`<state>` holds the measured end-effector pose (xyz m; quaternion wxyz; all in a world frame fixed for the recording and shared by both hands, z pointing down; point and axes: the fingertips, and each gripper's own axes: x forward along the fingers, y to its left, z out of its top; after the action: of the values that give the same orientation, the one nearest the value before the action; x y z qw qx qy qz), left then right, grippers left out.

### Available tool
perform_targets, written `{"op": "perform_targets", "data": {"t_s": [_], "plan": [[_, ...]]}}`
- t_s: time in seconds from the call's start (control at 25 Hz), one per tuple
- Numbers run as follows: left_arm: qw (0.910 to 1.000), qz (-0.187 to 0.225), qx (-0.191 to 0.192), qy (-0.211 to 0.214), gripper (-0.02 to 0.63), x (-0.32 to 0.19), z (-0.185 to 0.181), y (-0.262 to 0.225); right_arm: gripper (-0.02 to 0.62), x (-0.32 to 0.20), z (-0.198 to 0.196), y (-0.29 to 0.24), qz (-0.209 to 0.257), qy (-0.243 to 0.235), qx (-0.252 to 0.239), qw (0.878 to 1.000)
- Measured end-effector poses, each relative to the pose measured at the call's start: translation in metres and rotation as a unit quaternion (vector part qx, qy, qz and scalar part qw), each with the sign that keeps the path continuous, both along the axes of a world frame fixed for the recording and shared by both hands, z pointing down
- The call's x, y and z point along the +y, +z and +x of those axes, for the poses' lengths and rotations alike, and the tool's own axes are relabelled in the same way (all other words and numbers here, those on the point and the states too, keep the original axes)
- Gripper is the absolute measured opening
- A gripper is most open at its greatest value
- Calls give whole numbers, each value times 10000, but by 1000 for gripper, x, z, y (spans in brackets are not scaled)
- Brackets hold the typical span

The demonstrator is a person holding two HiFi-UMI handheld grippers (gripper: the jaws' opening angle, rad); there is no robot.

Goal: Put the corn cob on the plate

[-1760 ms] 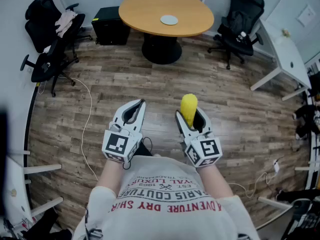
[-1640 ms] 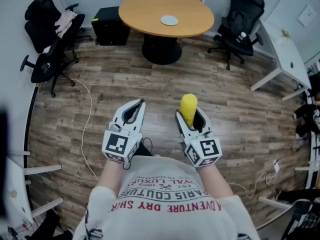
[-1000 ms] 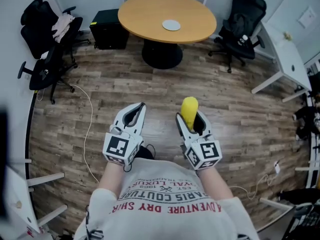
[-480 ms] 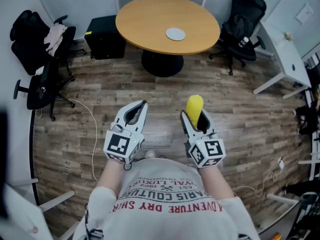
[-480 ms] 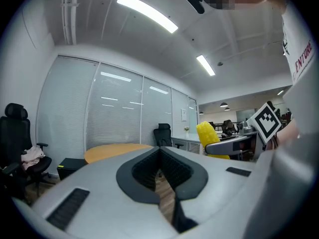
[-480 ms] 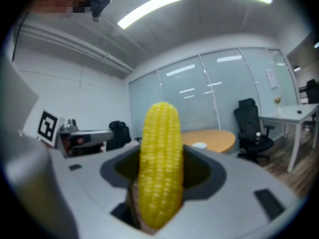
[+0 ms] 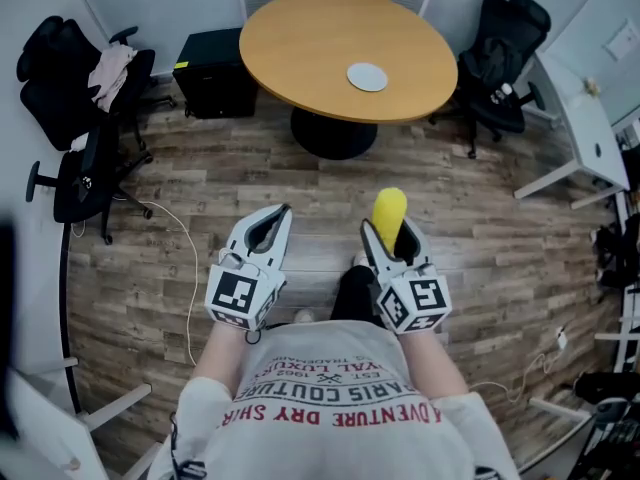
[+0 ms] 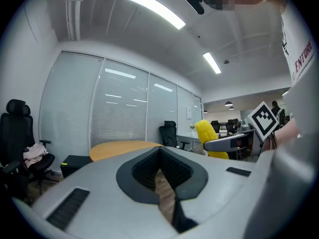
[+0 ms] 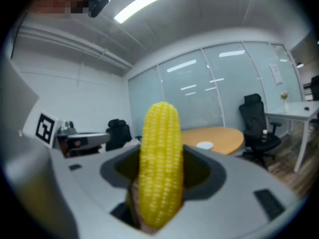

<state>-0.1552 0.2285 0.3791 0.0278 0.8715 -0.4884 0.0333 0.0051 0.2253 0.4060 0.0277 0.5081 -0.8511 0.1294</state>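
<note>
A yellow corn cob (image 7: 388, 216) stands upright in my right gripper (image 7: 391, 242), which is shut on it; it fills the middle of the right gripper view as the corn cob (image 9: 160, 168). My left gripper (image 7: 267, 226) is shut with nothing in it, level with the right one. From the left gripper view the corn cob (image 8: 210, 137) shows at the right. A small grey-white plate (image 7: 367, 76) lies on the round wooden table (image 7: 300, 38) far ahead, well beyond both grippers. The plate (image 9: 204, 145) also shows small in the right gripper view.
Black office chairs (image 7: 70, 78) stand at the left, another chair (image 7: 505, 53) at the right of the table. A black box (image 7: 211, 58) sits on the floor by the table. A white desk (image 7: 590, 128) lines the right side. A cable (image 7: 185, 268) runs over the wood floor.
The view has shifted forward: the round table and plate now sit nearer and lower in the head view. Both grippers keep their pose, the right one still holding the corn cob.
</note>
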Motion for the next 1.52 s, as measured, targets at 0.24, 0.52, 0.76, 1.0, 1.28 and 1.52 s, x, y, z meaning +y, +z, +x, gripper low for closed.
{"op": "perform_targets", "data": {"t_s": [0.24, 0.52, 0.76, 1.0, 1.28, 1.52], "plan": [[9996, -107, -27, -266, 32, -51, 5, 11, 265, -58, 2, 13, -60, -298, 52, 9995], [9986, -32, -36, -532, 33, -143, 49, 3, 264, -154, 39, 7, 29, -674, 62, 9977], [9980, 49, 3, -628, 32, -224, 105, -1, 265, -239, 88, 5, -16, -854, 38, 9963], [9973, 31, 19, -728, 32, -283, 139, 2, 264, -303, 125, 10, -67, -923, 161, 9956], [9970, -158, 3, -760, 32, -340, 143, 15, 264, -361, 133, 24, -280, -918, 154, 9953], [9980, -234, 71, -584, 32, -409, 134, 28, 264, -423, 121, 36, -412, -810, 208, 9956]]}}
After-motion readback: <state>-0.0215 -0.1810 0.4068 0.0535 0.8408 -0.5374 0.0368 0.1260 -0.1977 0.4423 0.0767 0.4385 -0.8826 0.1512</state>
